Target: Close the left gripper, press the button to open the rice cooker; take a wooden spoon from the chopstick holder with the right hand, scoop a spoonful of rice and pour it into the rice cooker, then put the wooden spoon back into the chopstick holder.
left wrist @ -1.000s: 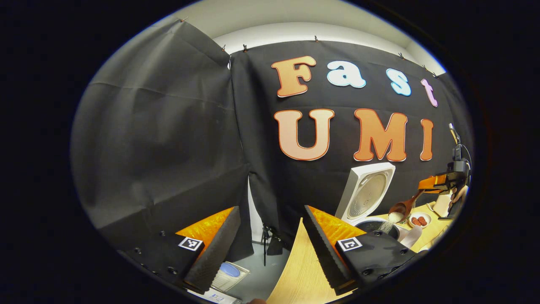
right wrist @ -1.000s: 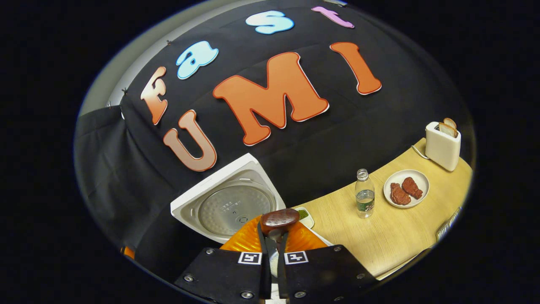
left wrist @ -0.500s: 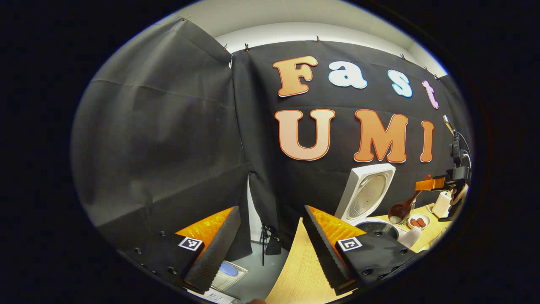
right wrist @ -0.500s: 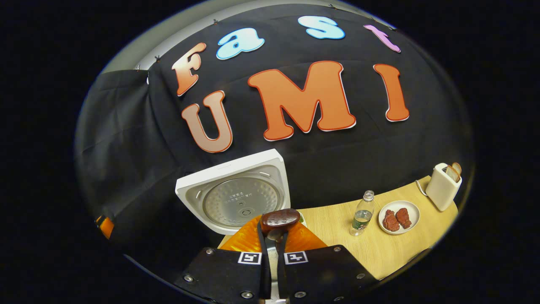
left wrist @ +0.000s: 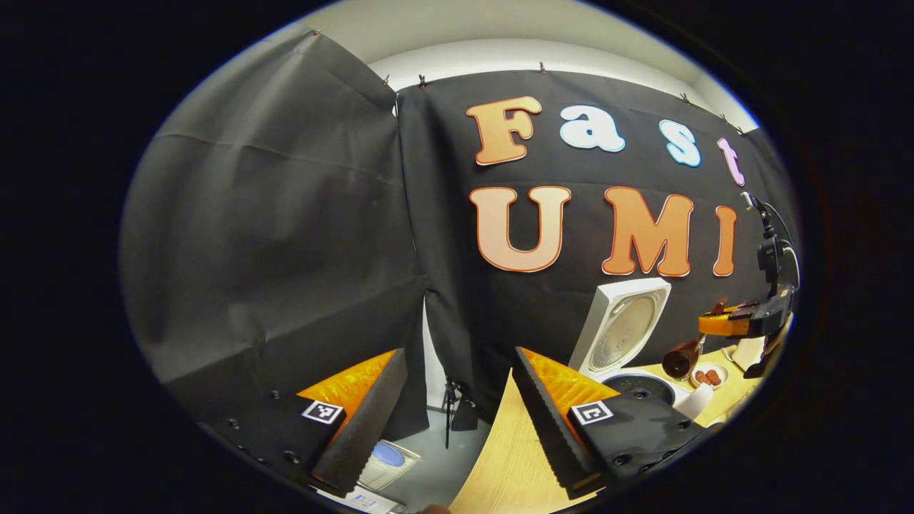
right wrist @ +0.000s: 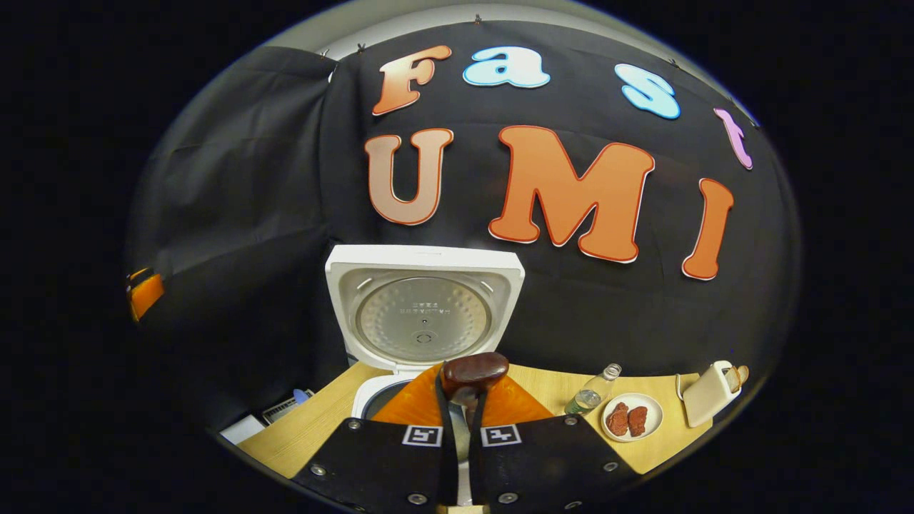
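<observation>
Already the rice cooker [left wrist: 620,335] stands lid-up at four o'clock in the left gripper view, beyond the wide, empty left claw [left wrist: 457,400]; farther right the wooden spoon [left wrist: 682,358] hangs over it, apparently emptied. Next, in the right gripper view, the right claw [right wrist: 458,400] is clamped narrowly on the spoon's handle, bowl at six o'clock before the cooker on the worktop [right wrist: 314,428]. Returning it remains.

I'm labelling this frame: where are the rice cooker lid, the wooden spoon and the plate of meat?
rice cooker lid [right wrist: 424,308]: right gripper view, inner metal plate.
wooden spoon [left wrist: 680,358]: left gripper view, its bowl.
plate of meat [right wrist: 631,418]: right gripper view, rim between the pieces.
</observation>
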The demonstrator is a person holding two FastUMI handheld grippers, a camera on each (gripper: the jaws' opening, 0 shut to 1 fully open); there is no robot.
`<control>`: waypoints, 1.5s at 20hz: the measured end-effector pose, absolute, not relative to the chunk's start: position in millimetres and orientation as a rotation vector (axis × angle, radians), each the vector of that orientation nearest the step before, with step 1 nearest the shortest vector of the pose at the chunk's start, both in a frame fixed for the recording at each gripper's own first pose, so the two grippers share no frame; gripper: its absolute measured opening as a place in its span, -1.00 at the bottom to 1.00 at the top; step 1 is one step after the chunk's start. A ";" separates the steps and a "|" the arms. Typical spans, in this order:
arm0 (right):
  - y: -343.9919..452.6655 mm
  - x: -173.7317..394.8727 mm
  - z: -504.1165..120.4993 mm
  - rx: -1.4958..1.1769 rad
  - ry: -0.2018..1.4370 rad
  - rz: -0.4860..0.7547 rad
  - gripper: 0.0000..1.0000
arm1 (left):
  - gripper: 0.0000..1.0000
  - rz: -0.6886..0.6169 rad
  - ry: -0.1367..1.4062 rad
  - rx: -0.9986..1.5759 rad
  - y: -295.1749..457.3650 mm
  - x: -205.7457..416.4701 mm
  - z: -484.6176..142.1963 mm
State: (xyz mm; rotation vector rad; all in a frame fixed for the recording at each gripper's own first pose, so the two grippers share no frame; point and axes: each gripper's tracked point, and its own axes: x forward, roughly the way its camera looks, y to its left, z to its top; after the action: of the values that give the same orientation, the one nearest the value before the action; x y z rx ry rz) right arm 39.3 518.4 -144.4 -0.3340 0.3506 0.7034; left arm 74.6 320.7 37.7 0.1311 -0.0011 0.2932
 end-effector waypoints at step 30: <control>122.8 50.5 -101.0 0.052 0.511 0.460 -0.89 | 1.00 0.273 -0.083 0.094 114.5 45.5 57.7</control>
State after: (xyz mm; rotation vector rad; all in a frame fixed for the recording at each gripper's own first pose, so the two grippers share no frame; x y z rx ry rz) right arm 50.5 122.8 -101.0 0.0521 0.5106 0.4596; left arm 45.5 114.5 57.7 0.0937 -0.0827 0.2733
